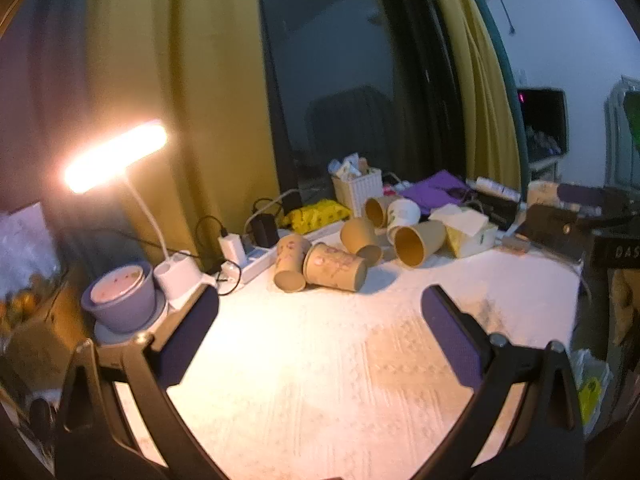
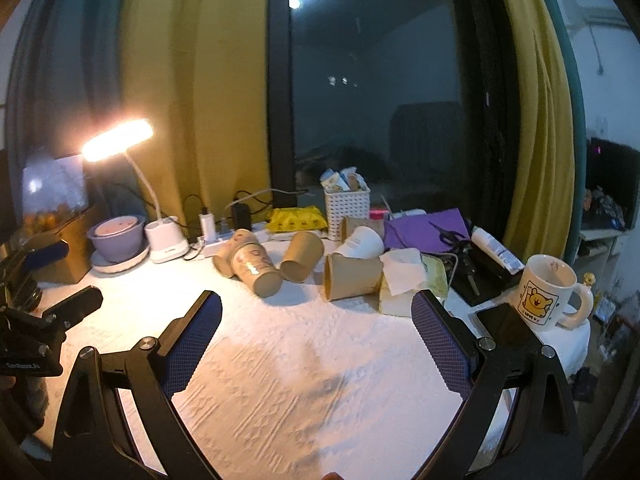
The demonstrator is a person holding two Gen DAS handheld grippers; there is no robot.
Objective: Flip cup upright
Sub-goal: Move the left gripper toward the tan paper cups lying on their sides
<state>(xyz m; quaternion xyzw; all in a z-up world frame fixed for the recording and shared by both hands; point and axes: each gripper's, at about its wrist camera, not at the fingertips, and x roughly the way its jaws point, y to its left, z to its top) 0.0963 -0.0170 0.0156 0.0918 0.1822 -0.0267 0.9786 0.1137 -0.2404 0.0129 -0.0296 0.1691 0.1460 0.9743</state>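
Several brown paper cups lie on their sides at the back of the white tablecloth. A printed cup [image 1: 335, 267] [image 2: 256, 270] lies nearest, another printed one [image 1: 290, 263] [image 2: 234, 249] beside it. A plain cup [image 1: 361, 239] [image 2: 302, 256] and one with its mouth showing [image 1: 418, 242] [image 2: 352, 278] lie to the right. A white cup [image 1: 403, 213] [image 2: 359, 243] lies behind. My left gripper [image 1: 320, 300] is open and empty, short of the cups. My right gripper [image 2: 318, 304] is open and empty, also short of them.
A lit desk lamp [image 1: 116, 156] [image 2: 118, 140], purple bowl [image 1: 120, 296] [image 2: 117, 236] and power strip [image 1: 250, 260] stand at the back left. A white basket [image 2: 347, 206], tissue box [image 2: 404, 280], phone [image 2: 504, 324] and cartoon mug [image 2: 548, 292] are at the right. The left gripper's finger [image 2: 72, 306] shows at the left.
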